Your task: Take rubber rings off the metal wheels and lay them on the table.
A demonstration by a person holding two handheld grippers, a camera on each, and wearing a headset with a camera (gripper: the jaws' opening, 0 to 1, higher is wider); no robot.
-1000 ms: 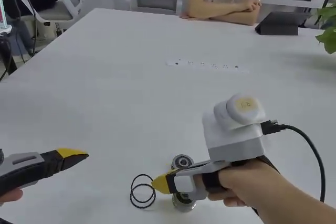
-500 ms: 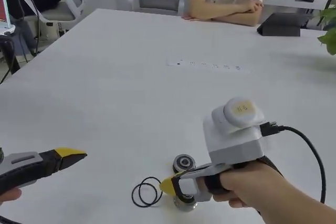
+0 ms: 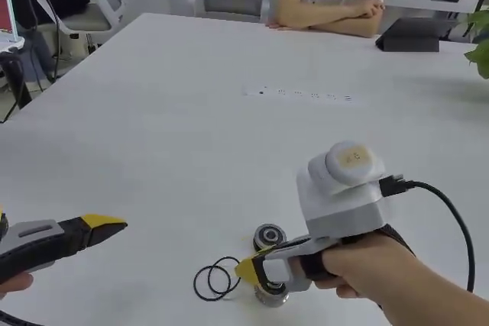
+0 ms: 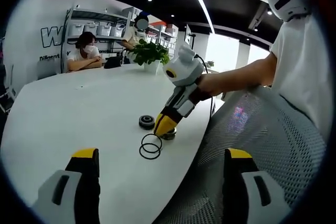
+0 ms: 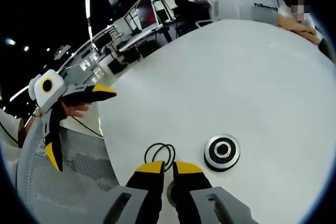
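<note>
While the left claw (image 4: pixel 161 154) gapes wide, the right claw (image 5: pixel 169 168), narrow, covers one wheel (image 3: pixel 271 295) beside loose rings (image 3: pixel 215 279)

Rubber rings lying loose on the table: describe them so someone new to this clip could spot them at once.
On the big white table, go to the edge nearest the person, just beyond the yellow tip of the right tool. There lie the rubber rings: two thin black loops overlapping flat on the tabletop, unlike the thick, round metal wheels next to them.
</note>
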